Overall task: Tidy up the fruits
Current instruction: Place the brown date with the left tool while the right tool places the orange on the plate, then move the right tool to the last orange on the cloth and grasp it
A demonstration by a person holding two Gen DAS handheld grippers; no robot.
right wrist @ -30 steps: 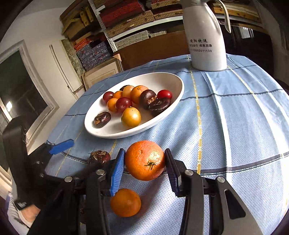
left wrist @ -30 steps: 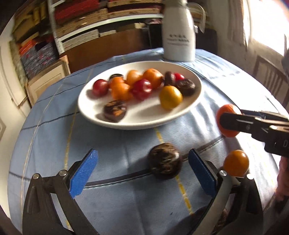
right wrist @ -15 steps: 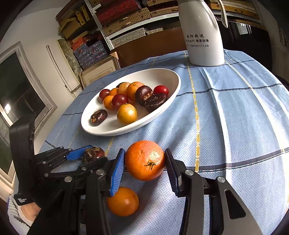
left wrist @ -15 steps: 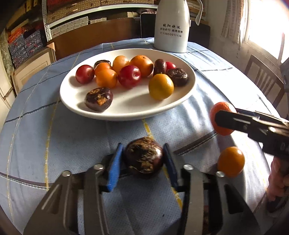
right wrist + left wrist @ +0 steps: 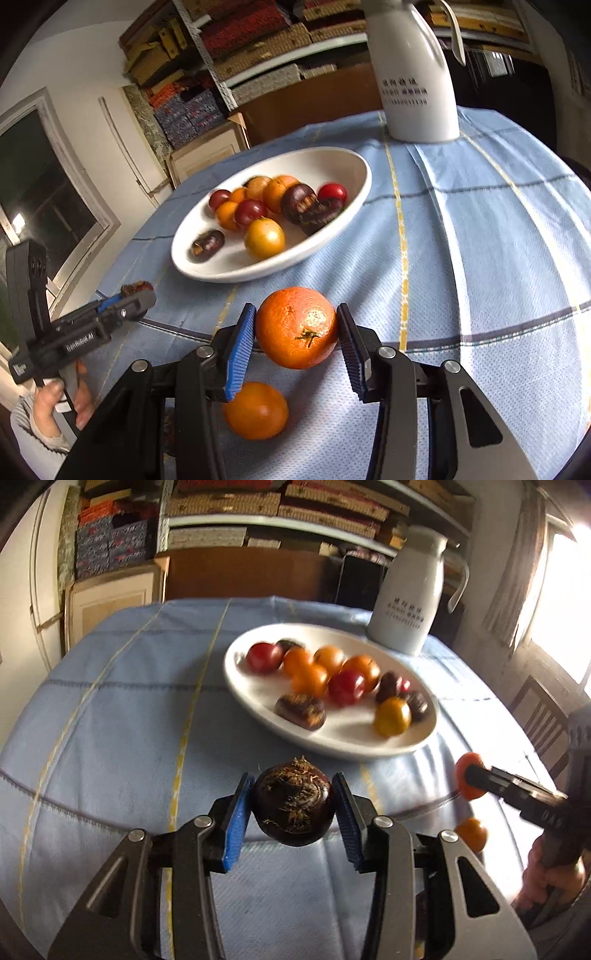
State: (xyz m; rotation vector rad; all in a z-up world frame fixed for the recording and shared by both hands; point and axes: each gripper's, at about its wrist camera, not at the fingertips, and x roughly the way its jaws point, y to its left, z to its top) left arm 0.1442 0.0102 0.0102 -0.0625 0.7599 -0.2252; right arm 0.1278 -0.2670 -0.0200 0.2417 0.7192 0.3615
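Observation:
A white oval plate (image 5: pixel 255 698) (image 5: pixel 351 206) on the blue tablecloth holds several orange, red and dark fruits. My left gripper (image 5: pixel 293 806) is shut on a dark brown fruit (image 5: pixel 293 805) and holds it above the cloth, in front of the plate; it shows at the left of the right wrist view (image 5: pixel 136 291). My right gripper (image 5: pixel 297 328) is shut on a large orange (image 5: pixel 297 326), also lifted; it shows at the right of the left wrist view (image 5: pixel 469 781). A smaller orange (image 5: pixel 256 410) (image 5: pixel 472 832) lies on the cloth under the right gripper.
A tall white jug (image 5: pixel 406 609) (image 5: pixel 413 74) stands behind the plate at the back of the round table. Shelves with boxes and a wooden cabinet are behind the table. A chair (image 5: pixel 539 716) stands at the right.
My left gripper closed on the dark fruit on the cloth and has lifted it. The right gripper still holds the large orange, raised a little.

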